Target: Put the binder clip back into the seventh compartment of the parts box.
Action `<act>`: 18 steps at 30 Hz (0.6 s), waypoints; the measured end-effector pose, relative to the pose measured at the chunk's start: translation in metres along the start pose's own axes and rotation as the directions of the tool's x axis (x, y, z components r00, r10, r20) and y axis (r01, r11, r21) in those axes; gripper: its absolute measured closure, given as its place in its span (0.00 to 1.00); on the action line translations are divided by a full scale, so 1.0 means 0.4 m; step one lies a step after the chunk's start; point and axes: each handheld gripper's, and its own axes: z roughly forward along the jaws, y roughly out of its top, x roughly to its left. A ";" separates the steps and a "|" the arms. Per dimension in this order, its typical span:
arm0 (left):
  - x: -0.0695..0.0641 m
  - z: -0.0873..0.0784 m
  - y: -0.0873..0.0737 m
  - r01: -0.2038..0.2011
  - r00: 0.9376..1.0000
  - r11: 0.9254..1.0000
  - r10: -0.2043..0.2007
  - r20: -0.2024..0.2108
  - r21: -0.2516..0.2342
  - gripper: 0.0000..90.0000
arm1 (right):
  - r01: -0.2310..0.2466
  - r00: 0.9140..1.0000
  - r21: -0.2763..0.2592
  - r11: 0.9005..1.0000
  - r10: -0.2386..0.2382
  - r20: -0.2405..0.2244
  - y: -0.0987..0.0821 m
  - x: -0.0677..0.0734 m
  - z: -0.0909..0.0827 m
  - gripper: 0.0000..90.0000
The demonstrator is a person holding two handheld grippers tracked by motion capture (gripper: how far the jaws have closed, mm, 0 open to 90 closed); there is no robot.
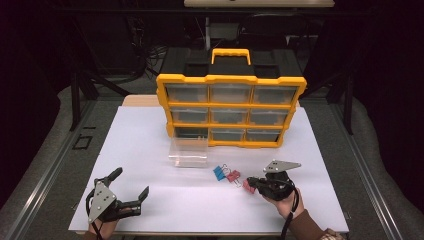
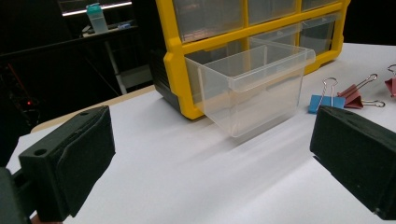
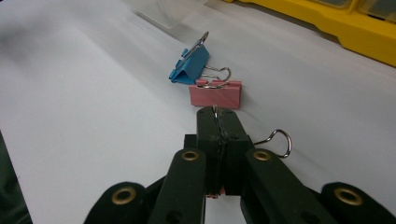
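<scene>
- The left gripper [image 1: 131,189] rests near the front left corner of the white sheet [image 1: 150,140], held from below by a hand [image 1: 102,227]. Its jaws stand wide apart with nothing between them; in the left gripper view the 2 black pads [image 2: 79,154] sit at the picture's far edges with bare sheet between.
- A clear drawer [image 1: 188,151] sits on the sheet just in front of the organiser's bottom left slot. In the left gripper view it [image 2: 252,88] looks empty, and its back end is at or just inside that slot; I cannot tell which.
- The yellow organiser [image 1: 230,107] stands upright at the back of the sheet, with 3 rows of 3 slots and a yellow handle [image 1: 231,54] on top.
- A blue clip [image 1: 219,172] lies right of the drawer, with a pink clip [image 1: 233,176] just beside it on its right; whether they touch I cannot tell.
- The right gripper [image 1: 248,184] lies at the front right, held by a hand [image 1: 280,200], its tip pointing left toward the 2 clips.
- In the right gripper view its jaws are closed together on a third clip [image 3: 275,140]: a wire loop sticks out to the right and a sliver of pink shows beneath the jaws. The pink clip [image 3: 216,93] lies just ahead of the tip, the blue clip [image 3: 190,65] beyond it.
</scene>
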 end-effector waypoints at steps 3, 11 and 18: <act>0.000 0.000 0.000 -0.001 1.000 1.000 0.001 -0.001 0.001 0.00 | 0.005 1.000 0.001 1.000 -0.005 0.007 0.002 -0.002 -0.004 0.99; 0.000 0.000 0.000 -0.002 1.000 1.000 0.002 -0.001 0.002 0.00 | 0.012 1.000 -0.020 1.000 -0.012 0.028 0.009 -0.006 -0.014 0.99; 0.000 0.000 0.000 -0.003 1.000 1.000 0.003 0.000 0.004 0.00 | 0.023 0.999 -0.033 0.999 -0.021 0.049 0.019 -0.007 -0.021 0.99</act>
